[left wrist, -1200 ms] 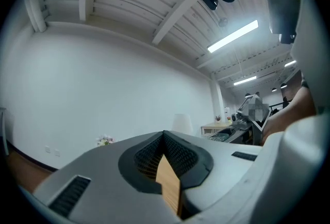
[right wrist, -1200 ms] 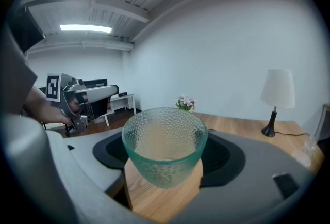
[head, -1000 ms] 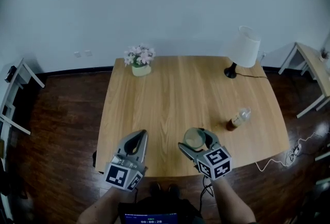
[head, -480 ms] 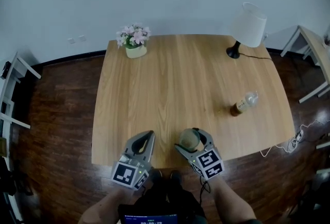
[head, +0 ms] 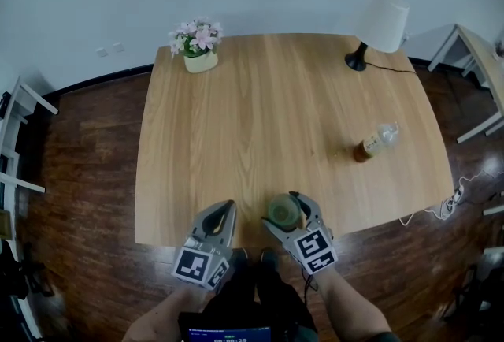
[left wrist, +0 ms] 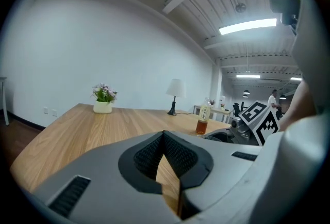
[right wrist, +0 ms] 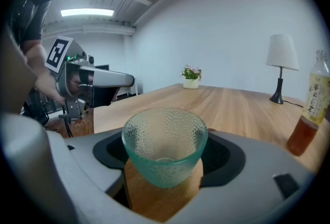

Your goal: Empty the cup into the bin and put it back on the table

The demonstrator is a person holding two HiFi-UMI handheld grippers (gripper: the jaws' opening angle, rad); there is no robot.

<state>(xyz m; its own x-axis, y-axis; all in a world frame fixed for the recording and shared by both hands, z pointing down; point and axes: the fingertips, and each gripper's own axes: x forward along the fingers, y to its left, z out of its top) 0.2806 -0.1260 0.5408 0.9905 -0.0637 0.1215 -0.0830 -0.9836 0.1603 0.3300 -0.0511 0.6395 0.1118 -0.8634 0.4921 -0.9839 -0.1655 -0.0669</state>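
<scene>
The right gripper (head: 280,208) pinched the cup (right wrist: 165,143), one jaw pressed on each side of its wall; the cup was a greenish, dimpled glass, upright with its mouth up, over the table (head: 260,112) at the near edge, about 6 o'clock on the tabletop in the head view; whether its base touched the wood could not be told. The left gripper (head: 227,208) sat just beside the right one, at its 9 o'clock, over the same near edge; its jaws were pressed together at the tips with nothing between them; both grippers pointed toward 12 o'clock, across the table.

A pot of pink flowers (head: 197,49) stood at the far left corner, about 11 o'clock; a lamp (head: 384,9) with a white shade stood at the far right corner, about 1 o'clock, its cord trailing off the right edge; a bottle (head: 373,143) with brown liquid stood near the right edge, about 4 o'clock, well apart from the cup; dark wooden floor lay around the table.
</scene>
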